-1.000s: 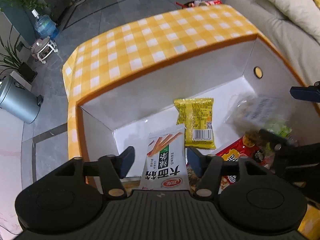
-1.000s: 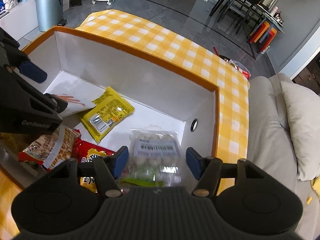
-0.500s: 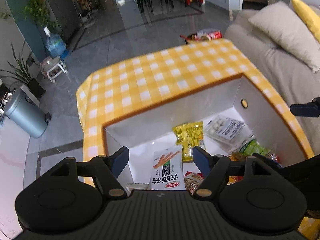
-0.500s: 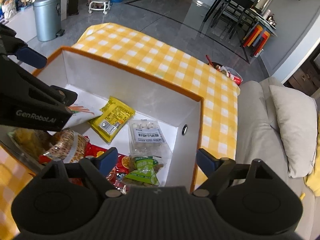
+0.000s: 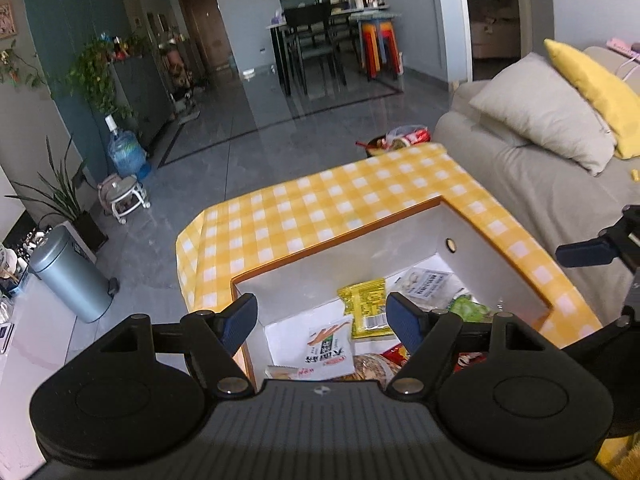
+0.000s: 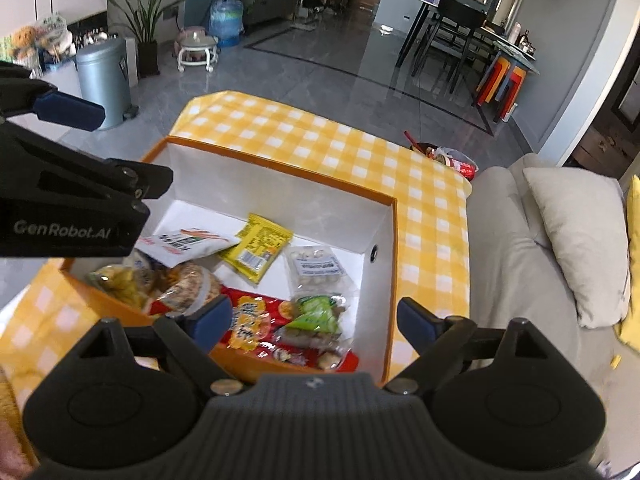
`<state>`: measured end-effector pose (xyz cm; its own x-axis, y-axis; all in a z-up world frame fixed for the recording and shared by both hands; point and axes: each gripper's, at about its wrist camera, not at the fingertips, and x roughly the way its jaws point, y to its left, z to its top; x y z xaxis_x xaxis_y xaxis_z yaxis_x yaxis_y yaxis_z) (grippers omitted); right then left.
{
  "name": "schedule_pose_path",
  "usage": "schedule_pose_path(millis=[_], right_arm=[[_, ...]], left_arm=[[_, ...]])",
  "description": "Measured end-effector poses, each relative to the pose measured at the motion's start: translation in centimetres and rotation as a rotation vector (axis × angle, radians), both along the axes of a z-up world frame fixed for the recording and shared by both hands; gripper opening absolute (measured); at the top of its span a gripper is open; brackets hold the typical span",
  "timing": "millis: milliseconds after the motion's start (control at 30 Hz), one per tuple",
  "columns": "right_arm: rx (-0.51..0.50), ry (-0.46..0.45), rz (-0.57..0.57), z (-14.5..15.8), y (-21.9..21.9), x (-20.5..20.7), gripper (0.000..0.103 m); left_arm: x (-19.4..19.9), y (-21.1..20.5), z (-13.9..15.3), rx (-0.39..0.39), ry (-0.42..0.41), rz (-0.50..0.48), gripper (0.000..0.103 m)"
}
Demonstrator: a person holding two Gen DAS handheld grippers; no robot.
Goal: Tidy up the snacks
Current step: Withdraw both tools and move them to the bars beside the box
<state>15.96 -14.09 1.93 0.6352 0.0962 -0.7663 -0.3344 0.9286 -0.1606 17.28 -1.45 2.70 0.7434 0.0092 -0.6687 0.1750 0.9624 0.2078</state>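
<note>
Yellow-checked box (image 6: 432, 216) sits below and ahead of both grippers, snacks (image 6: 256, 254) piled inside; left gripper (image 5: 322, 320) and right gripper (image 6: 314, 322) both spread wide, holding nothing; neither's obviously closer, so the next grab looks like a straight reach down.

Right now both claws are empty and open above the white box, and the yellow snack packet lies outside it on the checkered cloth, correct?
Not quite. The yellow snack packet lies inside the white box, on its floor beside the white breadstick packet, as the right wrist view shows. The rest holds: the left claw and right claw are empty and open above it.
</note>
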Motion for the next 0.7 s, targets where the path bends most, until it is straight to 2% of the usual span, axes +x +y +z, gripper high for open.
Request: schedule_pose_path(millis=[300, 567, 700], right_arm=[[0.084, -0.048, -0.024, -0.7, -1.5, -4.7, 0.086], [0.117, -0.07, -0.037, -3.8, -3.1, -8.8, 0.087], [0.111, -0.012, -0.048, -6.3, -3.9, -9.4, 0.087]], left_arm=[[-4.9, 0.1, -0.8, -0.043, -0.022, -0.013, 0.086], [-7.5, 0.3, -4.3, -0.132, 0.052, -0.02, 0.086], [-8.3, 0.0, -6.5, -0.164, 0.093, -0.029, 0.086]])
